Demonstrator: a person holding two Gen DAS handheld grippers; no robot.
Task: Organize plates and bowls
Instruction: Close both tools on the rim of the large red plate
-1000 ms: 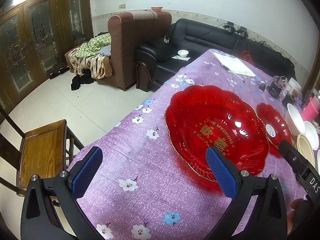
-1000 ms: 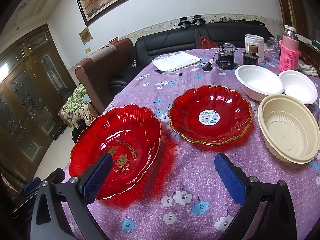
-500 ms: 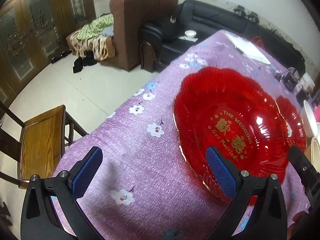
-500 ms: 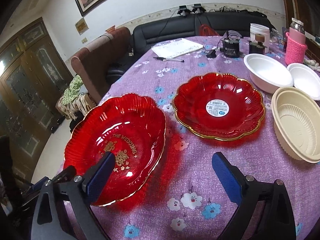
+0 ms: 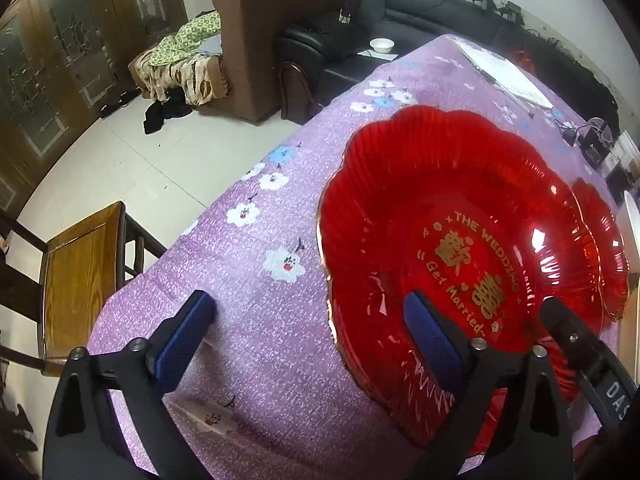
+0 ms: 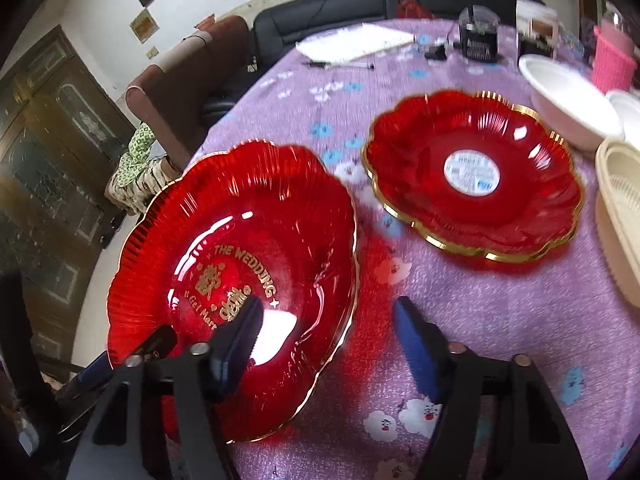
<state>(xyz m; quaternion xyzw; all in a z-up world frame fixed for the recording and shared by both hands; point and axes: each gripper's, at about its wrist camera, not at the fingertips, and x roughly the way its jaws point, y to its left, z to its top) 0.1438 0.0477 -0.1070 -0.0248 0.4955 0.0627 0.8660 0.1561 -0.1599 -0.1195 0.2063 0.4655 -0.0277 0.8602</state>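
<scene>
A big red scalloped plate (image 5: pixel 460 240) with gold "THE WEDDING" lettering lies on the purple flowered tablecloth (image 5: pixel 260 280). My left gripper (image 5: pixel 308 328) straddles its left rim: one finger is over the cloth, the other over the plate's inside. Its jaws are closing slowly and still stand wide. My right gripper (image 6: pixel 326 336) straddles the same plate's (image 6: pixel 240 264) right rim and its jaws are closing, with the pads clear of the rim. A smaller red plate (image 6: pixel 472 176) with a white sticker lies to the right.
White bowls (image 6: pixel 568 96) and a cream bowl (image 6: pixel 620 216) crowd the right edge, by a pink bottle (image 6: pixel 612 60). Papers (image 6: pixel 352 44) and a black device (image 6: pixel 478 40) sit at the far end. A wooden chair (image 5: pixel 80 272) stands off the table's left edge.
Both grippers have come down and forward onto the big red plate, each now straddling one side of its rim. The right jaws have narrowed a lot, the left only slightly.
</scene>
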